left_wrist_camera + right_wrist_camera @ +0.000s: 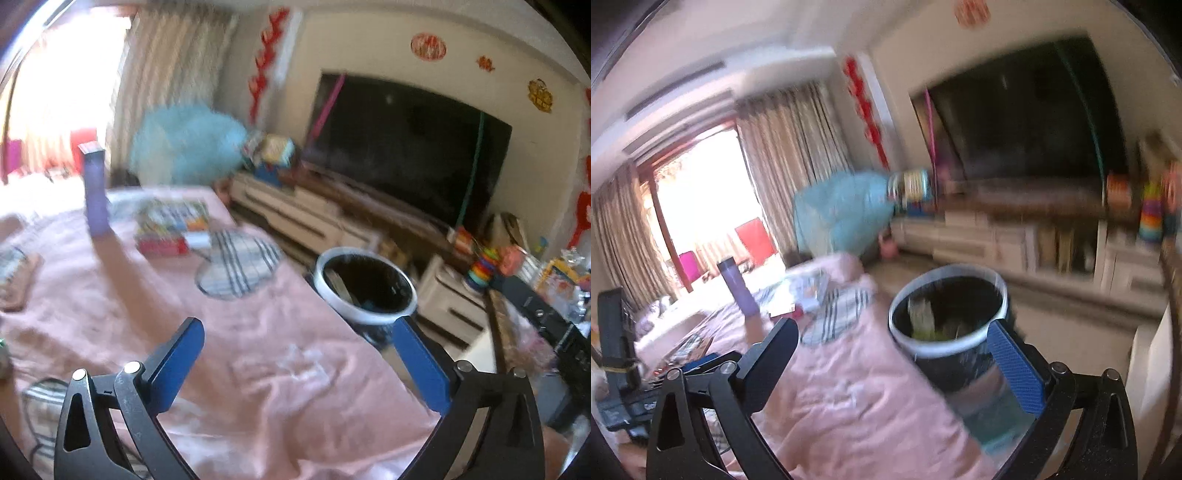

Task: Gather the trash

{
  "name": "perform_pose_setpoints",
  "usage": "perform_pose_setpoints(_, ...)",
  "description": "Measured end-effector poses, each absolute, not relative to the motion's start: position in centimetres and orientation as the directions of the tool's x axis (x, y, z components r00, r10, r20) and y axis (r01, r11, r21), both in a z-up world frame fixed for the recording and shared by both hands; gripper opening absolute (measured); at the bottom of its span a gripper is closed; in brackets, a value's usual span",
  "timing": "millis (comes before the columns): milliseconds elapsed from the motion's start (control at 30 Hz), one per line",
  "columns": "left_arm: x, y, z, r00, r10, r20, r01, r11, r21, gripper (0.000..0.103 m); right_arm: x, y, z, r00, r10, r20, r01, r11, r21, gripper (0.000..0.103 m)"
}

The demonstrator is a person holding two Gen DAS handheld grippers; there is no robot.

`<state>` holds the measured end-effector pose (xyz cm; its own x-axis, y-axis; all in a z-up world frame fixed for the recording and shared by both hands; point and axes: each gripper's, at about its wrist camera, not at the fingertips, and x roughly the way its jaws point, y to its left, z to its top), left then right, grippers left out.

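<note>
Pink cloth (240, 350) covers a low table in a living room, with a dark television (406, 147) on the far wall above a long white cabinet (295, 214), and pale curtains (166, 81) beside a bright window. Both views are blurred.

Each pair of tongs points forward and somewhat downward over the right edge of the table. The left gripper (299, 332) stands with its blue pads wide apart and nothing between them; only the cloth and the table edge show in the gap. The right gripper (892, 338) is also spread wide, and no object is pinched by its fingers.

Just beyond the right edge of the table, on the floor, stands the trash bin (365, 284), round, with a white rim and a black liner. Inside it I can see a pale flat piece leaning against the wall, and in the right wrist view something yellow-green at the bottom; what these are I cannot tell.

On the table, toward its far edge, a purple bottle (94, 188) stands upright. Near it lie colourful boxes (170, 225) and a checked round mat (236, 262).
</note>
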<state>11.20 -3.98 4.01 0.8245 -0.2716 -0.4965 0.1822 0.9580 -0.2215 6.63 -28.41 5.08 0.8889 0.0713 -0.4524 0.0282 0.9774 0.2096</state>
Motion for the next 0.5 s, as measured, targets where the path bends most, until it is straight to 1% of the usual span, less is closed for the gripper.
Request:
perform_pose_setpoints(67, 9.7, -4.0, 3.9, 0.856, -0.221, -0.467, 0.155, 0.972, -0.176, 0.102, 5.4, -27.6, 5.4, 0.921, 0.028, -0.389, 0.034, 0.988, 0.151, 0.103)
perform_pose_setpoints(133, 8.2, -4.1, 3.3, 0.875, -0.189, -0.445, 0.136, 0.979, -0.150, 0.102, 4.9, -27.3, 4.7, 0.930, 0.002, -0.367, 0.052, 0.989, 0.137, 0.103)
perform_pose_setpoints(233, 6.5, -4.5, 2.3, 0.898, -0.158, -0.410, 0.120, 0.986, -0.118, 0.102, 4.9, -27.5, 2.5, 0.918, 0.006, -0.396, 0.067, 0.983, 0.170, 0.103)
perform_pose_setpoints(400, 4.2, -5.7, 1.0, 0.944, -0.046, -0.327, 0.044, 0.999, -0.014, 0.102, 4.8, -27.9, -0.4, 0.902, -0.013, -0.431, 0.100, 0.979, 0.178, 0.103)
perform_pose_setpoints(500, 4.4, -6.6, -0.4, 0.944, -0.024, -0.328, 0.030, 0.999, 0.012, 0.102, 4.7, -28.1, -1.0, 0.897, -0.035, -0.440, 0.120, 0.979, 0.166, 0.103)
